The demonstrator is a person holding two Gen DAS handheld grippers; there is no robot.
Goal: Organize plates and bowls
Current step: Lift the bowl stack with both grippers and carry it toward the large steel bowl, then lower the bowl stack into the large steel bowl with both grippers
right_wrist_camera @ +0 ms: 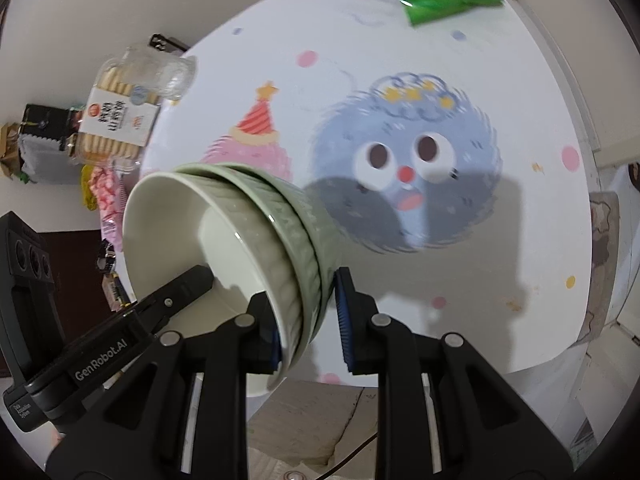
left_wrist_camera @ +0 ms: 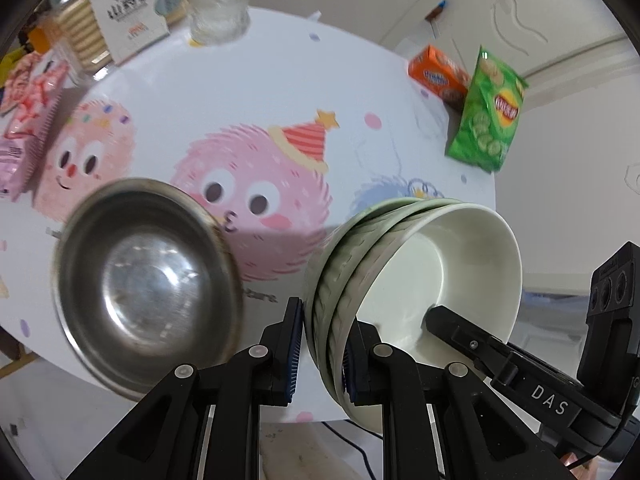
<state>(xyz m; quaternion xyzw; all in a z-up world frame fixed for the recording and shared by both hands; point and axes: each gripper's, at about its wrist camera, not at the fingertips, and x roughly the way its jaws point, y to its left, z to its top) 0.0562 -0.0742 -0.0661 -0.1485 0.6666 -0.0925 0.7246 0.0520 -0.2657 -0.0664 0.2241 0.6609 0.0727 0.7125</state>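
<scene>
Glossy ceramic bowls (left_wrist_camera: pixel 420 256); brushed-metal bowl (left_wrist_camera: pixel 148 284)

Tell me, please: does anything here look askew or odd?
Yes. The stack of green bowls is tilted steeply, held at opposite rims by the left gripper and right gripper. The steel bowl looks fine.

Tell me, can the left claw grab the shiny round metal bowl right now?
Probably not: the left claw is shut on the rim of the stacked pale green ceramic bowls. The round shiny metal bowl sits unblocked beside it, but the stack must be put down first.

Your room | white wall (left_wrist_camera: pixel 568 208) with pencil scribbles (faint) | round table (left_wrist_camera: pixel 256 80) with cartoon cloth | pale stone floor (right_wrist_camera: pixel 316 420) below
</scene>
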